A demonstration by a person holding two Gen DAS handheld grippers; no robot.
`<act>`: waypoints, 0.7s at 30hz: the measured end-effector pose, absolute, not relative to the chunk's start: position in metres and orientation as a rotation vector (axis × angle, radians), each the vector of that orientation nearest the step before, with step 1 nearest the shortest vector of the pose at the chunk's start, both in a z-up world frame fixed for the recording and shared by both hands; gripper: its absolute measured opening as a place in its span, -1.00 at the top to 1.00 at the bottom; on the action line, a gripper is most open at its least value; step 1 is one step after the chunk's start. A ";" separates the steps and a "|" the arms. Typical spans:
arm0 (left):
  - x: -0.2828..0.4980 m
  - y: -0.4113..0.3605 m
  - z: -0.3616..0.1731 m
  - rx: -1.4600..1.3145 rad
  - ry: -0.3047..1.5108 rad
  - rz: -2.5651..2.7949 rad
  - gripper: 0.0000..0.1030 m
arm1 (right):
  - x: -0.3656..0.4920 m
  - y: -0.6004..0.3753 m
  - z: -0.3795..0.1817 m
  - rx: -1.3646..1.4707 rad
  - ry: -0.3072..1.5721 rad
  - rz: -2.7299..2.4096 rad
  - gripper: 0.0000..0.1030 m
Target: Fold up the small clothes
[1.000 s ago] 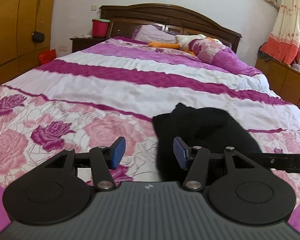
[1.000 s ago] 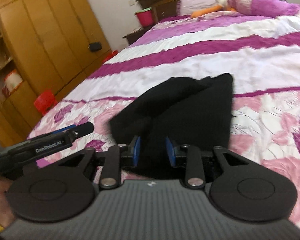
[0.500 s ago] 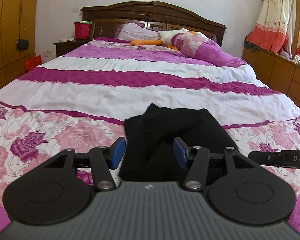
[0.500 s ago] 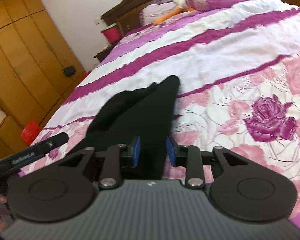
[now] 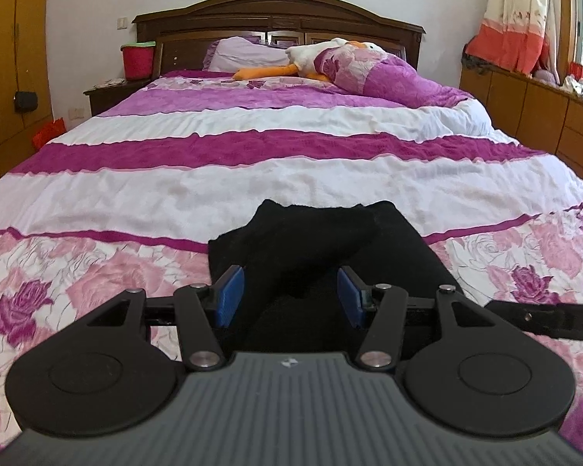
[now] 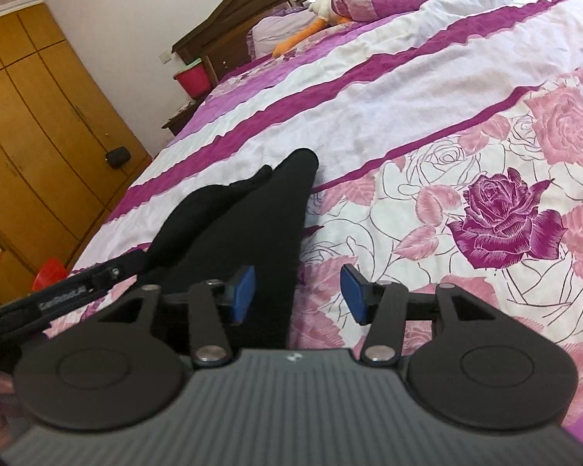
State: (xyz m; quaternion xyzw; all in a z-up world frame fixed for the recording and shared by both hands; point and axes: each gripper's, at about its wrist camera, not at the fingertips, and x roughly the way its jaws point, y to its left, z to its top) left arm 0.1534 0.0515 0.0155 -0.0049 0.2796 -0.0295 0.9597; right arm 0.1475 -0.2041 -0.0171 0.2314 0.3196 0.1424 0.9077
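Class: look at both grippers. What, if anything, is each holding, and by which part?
Nothing is held. The right gripper has just opened over the black garment; the left gripper stands open above it.

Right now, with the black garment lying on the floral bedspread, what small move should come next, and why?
Probably a short retreat of the right claw from the black knit garment. Its jaws have just been opening, the blue pads stand apart, and the cloth lies folded on the pink and purple floral bedspread, pressed by neither pad. The left claw is open above the garment too, so the fold seems laid.
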 end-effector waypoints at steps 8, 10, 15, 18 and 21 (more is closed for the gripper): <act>0.195 0.042 0.005 0.056 0.596 -0.085 -0.15 | 0.152 -0.208 -0.022 0.546 0.659 0.276 -0.02; 0.205 0.042 0.001 0.050 0.609 -0.100 -0.15 | 0.154 -0.209 -0.021 0.543 0.653 0.272 -0.02; 0.226 0.038 -0.015 0.048 0.622 -0.100 -0.15 | 0.160 -0.212 -0.024 0.543 0.634 0.245 -0.02; 0.235 0.039 -0.022 0.030 0.615 -0.099 -0.15 | 0.164 -0.215 -0.030 0.562 0.626 0.224 -0.02; 0.241 0.039 -0.025 0.014 0.602 -0.095 -0.15 | 0.169 -0.220 -0.035 0.591 0.616 0.195 -0.02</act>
